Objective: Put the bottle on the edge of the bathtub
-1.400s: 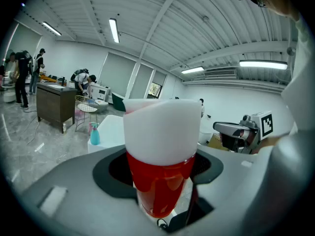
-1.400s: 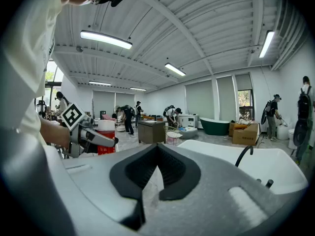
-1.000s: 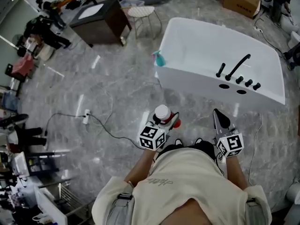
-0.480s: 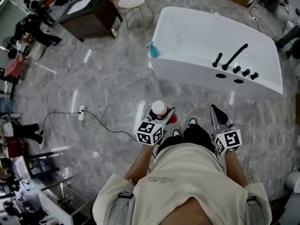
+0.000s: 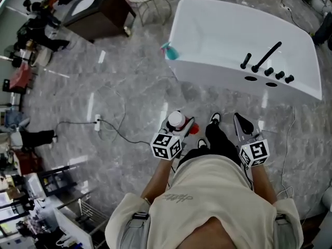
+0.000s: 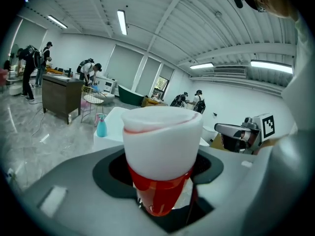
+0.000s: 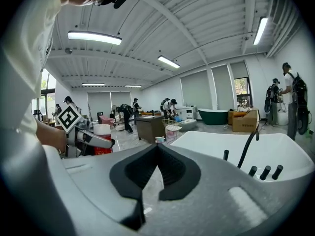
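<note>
Jaws of the left gripper (image 5: 181,130) clamp the upright white-capped red bottle (image 5: 177,121), the right gripper (image 5: 243,126) pinched shut on nothing, and the bathtub (image 5: 218,79) lies farther ahead, slightly right, its near edge running left to right.

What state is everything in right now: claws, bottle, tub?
Bottle: upright, capped, not yet on the tub.
Left claw: shut on the bottle.
Right claw: shut, empty.
Bathtub: no water visible inside.
Teal spray bottle: upright at the tub's corner.
</note>
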`<state>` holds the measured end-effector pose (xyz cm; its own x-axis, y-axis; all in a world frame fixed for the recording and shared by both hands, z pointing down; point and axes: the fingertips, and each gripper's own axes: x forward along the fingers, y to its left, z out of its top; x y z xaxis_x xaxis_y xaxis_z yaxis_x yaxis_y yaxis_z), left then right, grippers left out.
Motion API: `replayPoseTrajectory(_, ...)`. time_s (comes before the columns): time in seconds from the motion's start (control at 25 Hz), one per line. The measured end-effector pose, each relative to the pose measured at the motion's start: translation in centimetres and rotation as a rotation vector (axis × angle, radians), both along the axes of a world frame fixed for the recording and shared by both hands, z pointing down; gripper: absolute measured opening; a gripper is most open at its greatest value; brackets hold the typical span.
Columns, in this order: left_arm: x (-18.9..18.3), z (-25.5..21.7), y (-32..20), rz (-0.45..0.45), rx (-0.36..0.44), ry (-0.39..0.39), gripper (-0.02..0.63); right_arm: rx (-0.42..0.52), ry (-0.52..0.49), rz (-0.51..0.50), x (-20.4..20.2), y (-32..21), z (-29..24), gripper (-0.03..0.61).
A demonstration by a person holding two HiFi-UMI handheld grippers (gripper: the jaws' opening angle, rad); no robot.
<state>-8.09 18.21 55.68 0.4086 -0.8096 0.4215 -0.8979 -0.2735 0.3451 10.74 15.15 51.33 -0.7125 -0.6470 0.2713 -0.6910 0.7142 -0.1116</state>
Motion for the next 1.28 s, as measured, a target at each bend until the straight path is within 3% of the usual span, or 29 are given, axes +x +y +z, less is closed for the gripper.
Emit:
replayPoseTrajectory(0.36,-0.3,-2.6,-9.2,0.039,0.020,-0.084,0.304,0.032,-0.086,0.007,-1.2,-10.3,-0.6,0.002)
replayPoseTrajectory(0.76,1.3,-6.1,-18.7,0.049,0.085,-0.084,0.304,0.042,-0.124,-0.036,-1.7,-19.5,-1.1,0.002)
replayPoseTrajectory(0.88,1.3,-5.5,-19.6,0.033,0.062,-0.055,0.304,0.019,-0.125,-0.067,-2.6,-20.0,-0.5,0.001)
replayPoseTrajectory(1.28,-1.2,-2.6,-20.4,0.031,-0.025,-0.080,0.305,-0.031,-0.096,-0.089,-4.7,-21.7,1.0,0.002)
